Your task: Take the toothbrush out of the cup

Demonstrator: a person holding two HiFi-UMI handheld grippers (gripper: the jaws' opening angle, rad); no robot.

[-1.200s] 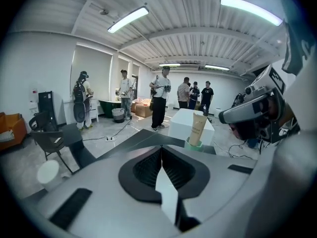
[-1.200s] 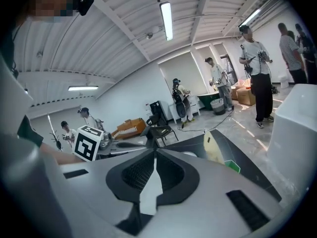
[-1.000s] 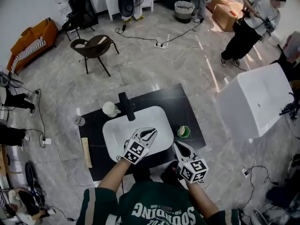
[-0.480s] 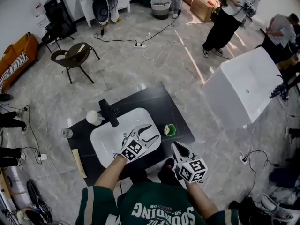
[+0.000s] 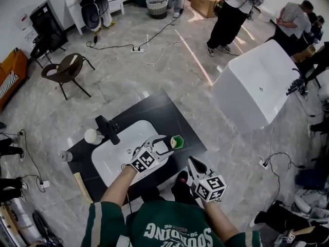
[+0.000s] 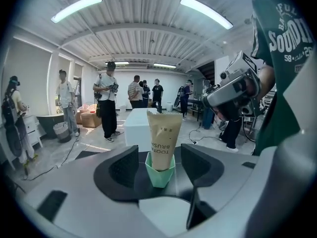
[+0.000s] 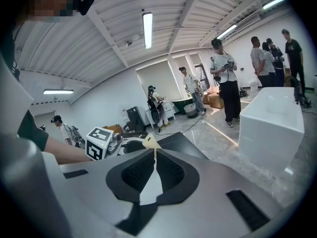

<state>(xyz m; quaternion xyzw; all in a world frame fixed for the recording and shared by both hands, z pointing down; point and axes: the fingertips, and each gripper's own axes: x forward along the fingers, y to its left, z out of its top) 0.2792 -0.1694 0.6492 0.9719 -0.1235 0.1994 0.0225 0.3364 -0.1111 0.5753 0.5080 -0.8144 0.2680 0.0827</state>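
A mint-green cup (image 6: 160,171) stands on the black counter (image 5: 193,138) to the right of the sink. In it stands the toothbrush in its tan paper sleeve (image 6: 164,138), upright. My left gripper (image 6: 159,153) has its jaws on either side of the cup; they are opening and the pads stay clear of it. From the head view, the left gripper (image 5: 167,145) reaches the cup (image 5: 177,141) from the left. My right gripper (image 5: 195,162) hangs near the counter's front edge, shut and empty. The right gripper view shows its jaws (image 7: 155,153) closed.
A white sink (image 5: 115,156) with a black faucet (image 5: 107,129) fills the counter's middle. A white round pot (image 5: 92,136) and a small bottle (image 5: 66,156) stand at its left. A white bathtub (image 5: 252,89), a chair (image 5: 64,71) and several people are beyond.
My left gripper has travelled right from over the sink to the green cup, and its jaws have gone from shut to wide apart. The right gripper drifted a little and stayed shut.
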